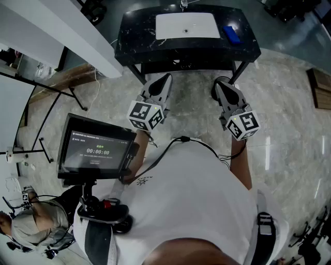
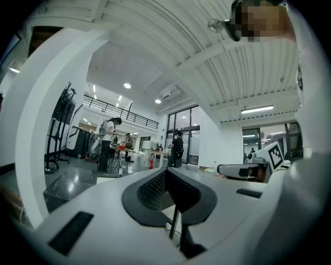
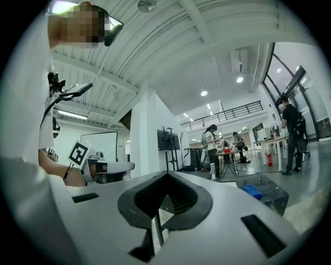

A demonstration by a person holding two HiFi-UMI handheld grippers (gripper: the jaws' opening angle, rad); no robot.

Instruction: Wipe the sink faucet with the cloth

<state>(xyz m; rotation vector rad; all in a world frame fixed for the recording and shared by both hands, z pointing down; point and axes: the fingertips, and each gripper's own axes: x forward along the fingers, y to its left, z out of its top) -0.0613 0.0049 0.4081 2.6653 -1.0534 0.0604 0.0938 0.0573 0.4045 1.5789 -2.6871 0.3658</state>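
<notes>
A black marble sink stand (image 1: 134, 32) is at the top of the head view, with a white basin (image 1: 187, 26) set in it. The faucet (image 1: 183, 4) shows only at the top edge. A blue cloth (image 1: 232, 34) lies on the counter right of the basin, and the right gripper view shows the cloth (image 3: 253, 190) too. My left gripper (image 1: 165, 78) and right gripper (image 1: 220, 84) are held side by side before my chest, short of the stand. Both point toward it. Each gripper's jaws meet, left gripper (image 2: 167, 172) and right gripper (image 3: 166, 177), with nothing between them.
A monitor on a stand (image 1: 95, 150) is close by my left elbow. A white wall (image 1: 67, 31) runs along the upper left, with thin black stand legs (image 1: 46, 93) beside it. A person (image 1: 31, 227) sits at the lower left. Other people stand at tables (image 2: 116, 150) far back.
</notes>
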